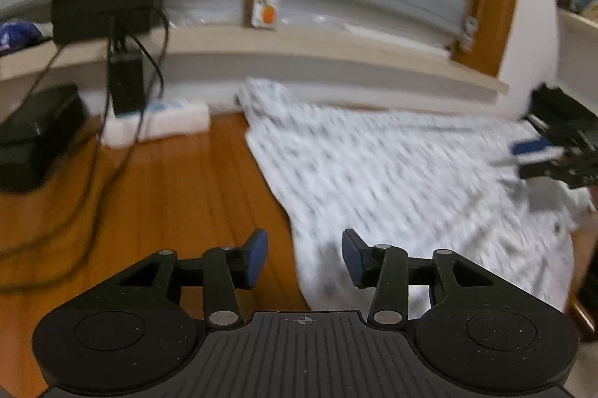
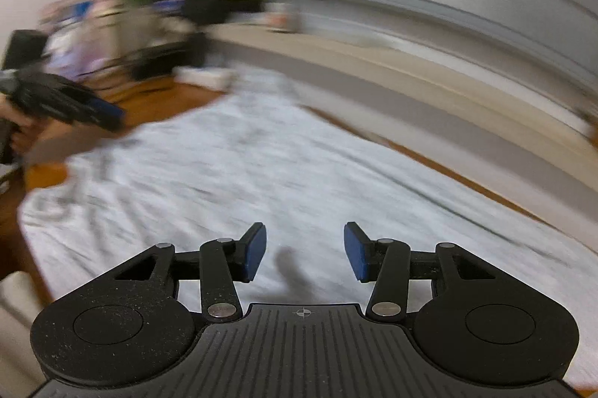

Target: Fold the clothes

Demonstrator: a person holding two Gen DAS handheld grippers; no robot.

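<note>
Patterned white garment (image 1: 392, 173) spread flat on wooden floor (image 1: 168, 192), long axis running away toward the sill (image 1: 336, 57). Left gripper (image 1: 304, 257) at garment's left edge, jaws roughly half open, nothing between pads. Right gripper (image 2: 304, 252) directly over garment's middle, jaws likewise half open and empty. Judged nearer to cloth: right; edge within easier reach of left. Frames heavily blurred.
</note>
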